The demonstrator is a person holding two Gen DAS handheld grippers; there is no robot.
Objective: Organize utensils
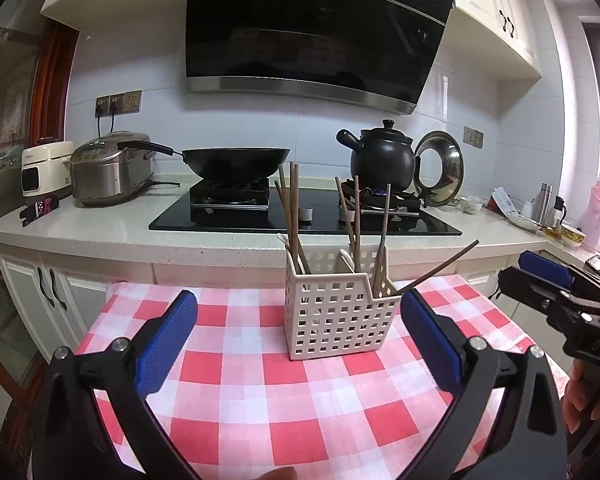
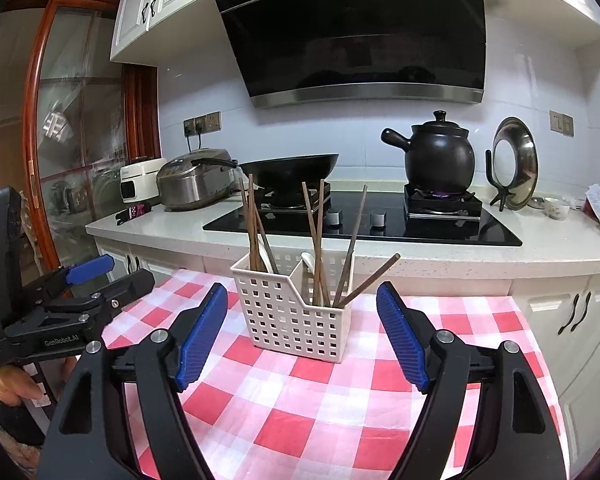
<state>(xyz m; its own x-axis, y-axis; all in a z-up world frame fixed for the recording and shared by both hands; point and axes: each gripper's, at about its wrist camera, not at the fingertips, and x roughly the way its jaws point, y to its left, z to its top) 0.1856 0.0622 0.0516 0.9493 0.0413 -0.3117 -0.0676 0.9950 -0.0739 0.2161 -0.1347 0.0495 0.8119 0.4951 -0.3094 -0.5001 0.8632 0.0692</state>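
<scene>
A white perforated utensil holder (image 1: 336,316) (image 2: 292,316) with two compartments stands on the red-checked table. Several brown chopsticks (image 1: 291,208) (image 2: 315,236) stand in both compartments; one chopstick (image 1: 440,270) (image 2: 370,280) leans out to the right. A white spoon (image 2: 308,260) pokes up inside. My left gripper (image 1: 298,320) is open and empty, its blue pads on either side of the holder, a little in front of it. My right gripper (image 2: 302,312) is open and empty, also facing the holder from the front. Each gripper shows at the edge of the other's view.
The table carries a red-and-white checked cloth (image 1: 260,400) (image 2: 320,420). Behind it runs a counter with a hob, a black wok (image 1: 236,162), a black clay pot (image 1: 382,156) over a lit burner, a rice cooker (image 1: 108,172) and a steel lid (image 1: 440,168).
</scene>
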